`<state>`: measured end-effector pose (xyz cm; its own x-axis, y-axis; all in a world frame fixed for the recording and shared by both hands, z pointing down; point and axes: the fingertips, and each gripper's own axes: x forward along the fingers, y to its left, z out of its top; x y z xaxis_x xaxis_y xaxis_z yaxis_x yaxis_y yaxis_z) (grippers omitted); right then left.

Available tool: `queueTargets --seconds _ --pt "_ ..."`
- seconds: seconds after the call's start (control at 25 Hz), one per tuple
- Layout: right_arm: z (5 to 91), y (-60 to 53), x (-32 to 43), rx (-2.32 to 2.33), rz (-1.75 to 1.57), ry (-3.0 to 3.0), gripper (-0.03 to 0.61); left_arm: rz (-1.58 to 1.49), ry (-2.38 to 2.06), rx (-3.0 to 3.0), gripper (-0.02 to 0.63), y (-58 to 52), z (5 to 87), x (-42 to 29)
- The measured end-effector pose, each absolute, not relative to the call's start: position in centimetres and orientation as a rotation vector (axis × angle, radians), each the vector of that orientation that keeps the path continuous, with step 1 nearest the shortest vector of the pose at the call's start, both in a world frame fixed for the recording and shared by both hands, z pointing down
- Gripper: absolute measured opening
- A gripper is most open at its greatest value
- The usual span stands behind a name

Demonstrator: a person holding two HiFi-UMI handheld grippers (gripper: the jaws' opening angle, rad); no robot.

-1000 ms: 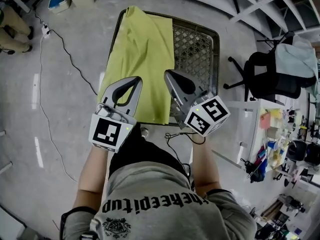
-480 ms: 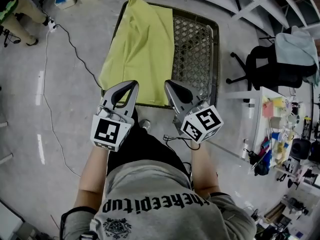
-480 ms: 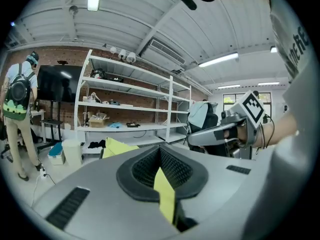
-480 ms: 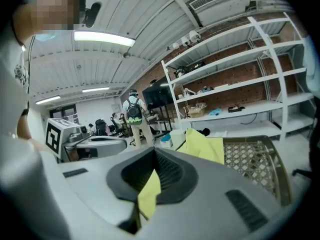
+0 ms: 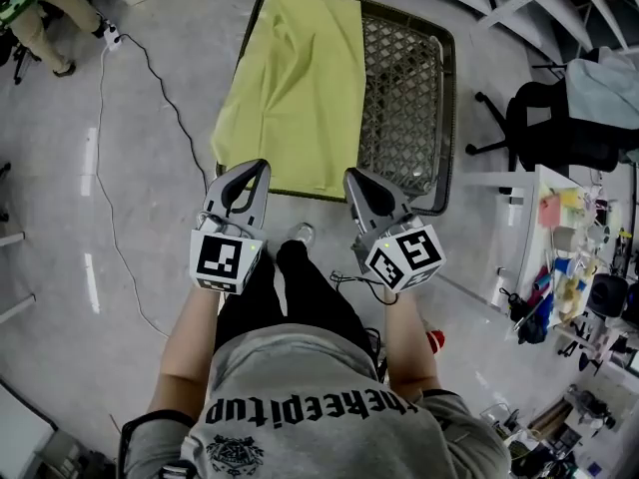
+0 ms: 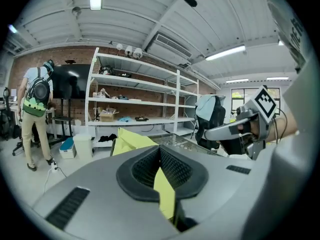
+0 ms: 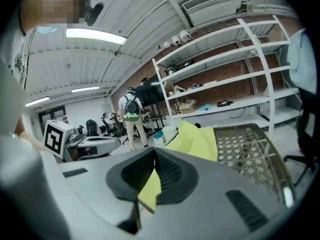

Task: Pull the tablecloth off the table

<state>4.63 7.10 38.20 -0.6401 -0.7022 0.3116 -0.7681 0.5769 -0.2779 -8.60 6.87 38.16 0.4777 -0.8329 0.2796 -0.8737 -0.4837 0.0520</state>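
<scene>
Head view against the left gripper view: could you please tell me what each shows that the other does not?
Only the head view shows the floor cable and the person's shoe. Only the left gripper view shows the left gripper shut on the tablecloth edge, plus wall shelves. Both show the tablecloth on the mesh table and the right gripper.

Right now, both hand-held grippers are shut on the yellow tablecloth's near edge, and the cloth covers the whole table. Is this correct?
Not the whole table: the head view shows the tablecloth over its left part only, with bare mesh on the right. The left hand-held gripper and right hand-held gripper are shut on the near edge.
</scene>
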Motion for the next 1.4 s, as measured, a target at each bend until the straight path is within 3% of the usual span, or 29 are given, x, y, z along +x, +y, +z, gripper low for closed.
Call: queueTargets --seconds 0.44,0.88,1.0,1.4 --pt "43.5 7.5 4.1 1.386 0.722 -2.475 0.015 0.507 -1.313 2.466 0.014 6.9 44.8 -10.8" --pt "49.0 8.7 4.3 1.385 0.793 -2.338 0.100 0.601 -1.347 2.339 0.017 6.5 49.7 -13.1" --pt "50.5 8.7 5.1 1.390 0.790 -2.291 0.127 0.655 -1.356 2.261 0.100 6.3 51.8 -13.7" --pt "54.7 8.7 8.0 1.411 0.848 -2.154 0.174 0.702 -1.325 2.104 0.190 6.5 56.0 -14.5"
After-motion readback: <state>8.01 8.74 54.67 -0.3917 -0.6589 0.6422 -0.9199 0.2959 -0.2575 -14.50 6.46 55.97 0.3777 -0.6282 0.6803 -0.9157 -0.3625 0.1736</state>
